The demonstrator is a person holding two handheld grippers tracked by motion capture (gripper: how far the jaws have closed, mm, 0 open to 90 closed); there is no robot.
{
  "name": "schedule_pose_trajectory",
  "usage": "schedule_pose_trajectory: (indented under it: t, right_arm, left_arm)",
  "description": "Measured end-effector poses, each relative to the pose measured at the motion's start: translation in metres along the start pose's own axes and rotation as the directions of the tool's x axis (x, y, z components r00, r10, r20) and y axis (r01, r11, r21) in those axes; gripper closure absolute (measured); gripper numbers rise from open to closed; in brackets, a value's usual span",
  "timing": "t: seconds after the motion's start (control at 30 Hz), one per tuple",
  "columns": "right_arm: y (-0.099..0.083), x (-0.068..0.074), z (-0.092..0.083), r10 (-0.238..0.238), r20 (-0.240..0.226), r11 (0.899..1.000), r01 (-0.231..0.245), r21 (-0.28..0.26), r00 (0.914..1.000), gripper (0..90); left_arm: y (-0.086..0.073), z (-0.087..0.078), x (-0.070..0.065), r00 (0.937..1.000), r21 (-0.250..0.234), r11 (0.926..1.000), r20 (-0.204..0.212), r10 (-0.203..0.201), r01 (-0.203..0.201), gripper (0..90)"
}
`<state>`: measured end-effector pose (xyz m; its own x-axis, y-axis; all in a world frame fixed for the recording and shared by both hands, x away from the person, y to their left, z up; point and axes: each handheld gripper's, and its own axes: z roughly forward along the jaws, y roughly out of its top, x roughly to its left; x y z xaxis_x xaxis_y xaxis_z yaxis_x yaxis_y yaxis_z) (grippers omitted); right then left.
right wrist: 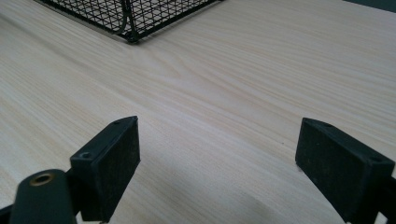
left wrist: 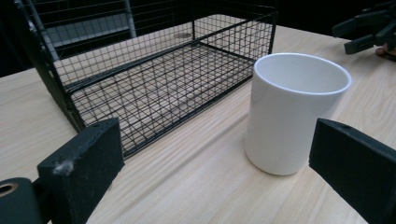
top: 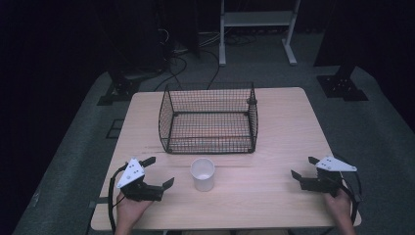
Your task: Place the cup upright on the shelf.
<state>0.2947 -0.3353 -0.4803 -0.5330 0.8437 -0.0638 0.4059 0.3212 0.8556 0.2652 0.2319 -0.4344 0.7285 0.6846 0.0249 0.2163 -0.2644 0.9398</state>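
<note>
The white cup (top: 202,174) could be tipped over if it is struck by one spread jaw of the left gripper (top: 160,173), while the right gripper (top: 302,167) is also held wide apart.

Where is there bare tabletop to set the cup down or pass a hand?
Bare wood lies between the white cup and the right gripper, and on both sides of the wire basket. It is tightest between the cup, the basket's front and the open left gripper.
</note>
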Motion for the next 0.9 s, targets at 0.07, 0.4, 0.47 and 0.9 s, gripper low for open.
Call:
schedule_pose_trajectory:
  t: [0.07,0.4,0.47,0.9]
  right_arm:
    - [0.000,0.000,0.000,0.000,0.001,1.000,0.000,-0.001,1.0000,13.1]
    - [0.000,0.000,0.000,0.000,0.001,1.000,0.000,-0.001,1.0000,13.1]
    - [0.000,0.000,0.000,0.001,0.001,1.000,-0.001,-0.001,1.0000,13.1]
    - [0.000,0.000,0.000,0.000,0.000,1.000,0.000,-0.001,1.0000,13.1]
  left_arm:
    - [0.002,0.000,-0.002,0.9999,-0.001,1.0000,0.014,0.005,-0.005,2.1]
    - [0.011,0.004,-0.011,0.9978,0.005,0.9996,0.061,0.027,-0.027,2.1]
    - [0.012,0.006,-0.013,0.9964,0.015,0.9993,0.077,0.034,-0.035,2.1]
    - [0.019,0.023,-0.026,0.9880,0.066,0.9947,0.138,0.070,-0.080,2.1]
